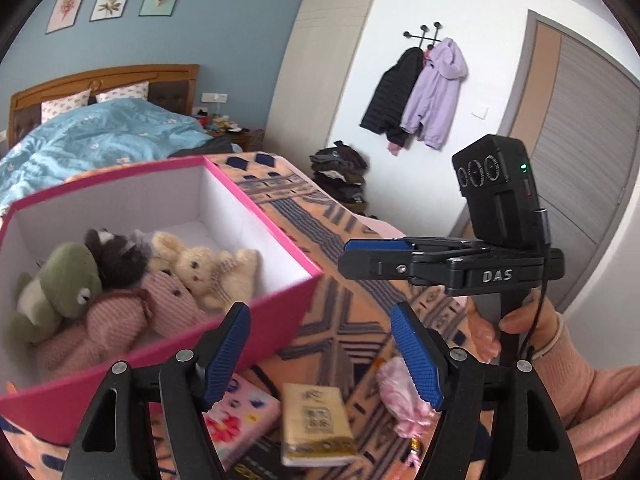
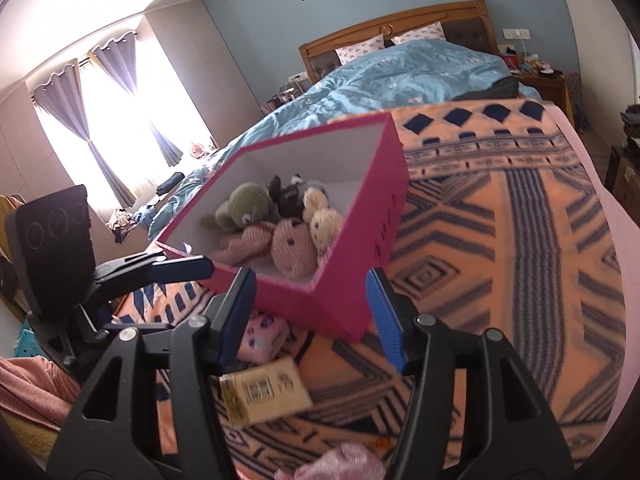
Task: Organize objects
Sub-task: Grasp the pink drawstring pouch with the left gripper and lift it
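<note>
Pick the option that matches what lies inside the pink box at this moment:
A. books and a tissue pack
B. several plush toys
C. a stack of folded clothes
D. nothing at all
B: the pink box holds a huddle of plush toys, among them a green one, a dark one, a cream bear and a pink knitted one, gathered at one end while the far end shows bare white lining.

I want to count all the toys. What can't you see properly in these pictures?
- Pink box, left wrist view: near wall hides the plush toys' lower parts.
- Beige packet, right wrist view: print blurred, unreadable.
- Pink frilly thing, right wrist view: cut off by bottom edge.
- Floral pouch, left wrist view: partly behind left tongs.
</note>
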{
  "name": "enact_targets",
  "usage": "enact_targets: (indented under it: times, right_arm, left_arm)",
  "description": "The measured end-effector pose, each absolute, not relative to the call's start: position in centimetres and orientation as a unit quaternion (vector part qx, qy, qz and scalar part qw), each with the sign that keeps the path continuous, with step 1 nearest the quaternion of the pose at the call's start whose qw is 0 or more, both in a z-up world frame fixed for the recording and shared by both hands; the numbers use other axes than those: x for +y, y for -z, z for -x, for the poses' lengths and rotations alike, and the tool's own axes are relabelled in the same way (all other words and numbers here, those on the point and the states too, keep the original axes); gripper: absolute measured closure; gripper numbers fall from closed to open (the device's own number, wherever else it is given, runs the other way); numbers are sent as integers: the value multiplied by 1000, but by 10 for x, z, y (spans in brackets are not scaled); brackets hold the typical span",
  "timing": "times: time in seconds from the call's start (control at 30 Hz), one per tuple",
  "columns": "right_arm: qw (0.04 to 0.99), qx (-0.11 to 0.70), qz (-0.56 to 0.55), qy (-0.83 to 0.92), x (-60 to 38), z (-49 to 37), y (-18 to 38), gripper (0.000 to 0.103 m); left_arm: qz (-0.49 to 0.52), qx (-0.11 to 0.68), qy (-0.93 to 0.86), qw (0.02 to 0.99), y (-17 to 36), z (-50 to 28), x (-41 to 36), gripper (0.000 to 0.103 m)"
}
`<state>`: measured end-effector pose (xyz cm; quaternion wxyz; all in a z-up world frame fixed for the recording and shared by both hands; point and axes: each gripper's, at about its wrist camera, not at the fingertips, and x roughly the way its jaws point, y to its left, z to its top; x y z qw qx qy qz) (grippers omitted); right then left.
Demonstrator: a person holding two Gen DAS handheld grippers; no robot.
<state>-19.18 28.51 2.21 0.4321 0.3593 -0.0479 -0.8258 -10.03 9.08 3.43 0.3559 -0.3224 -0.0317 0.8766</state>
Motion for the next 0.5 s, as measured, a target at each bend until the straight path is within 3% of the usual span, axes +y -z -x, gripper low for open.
enact_targets:
  times: [0.5]
  right_arm:
    - [359,-68,-437,822,353,139,42,37]
  left_arm:
    - [383,-5,-821,423,18,46,147,29]
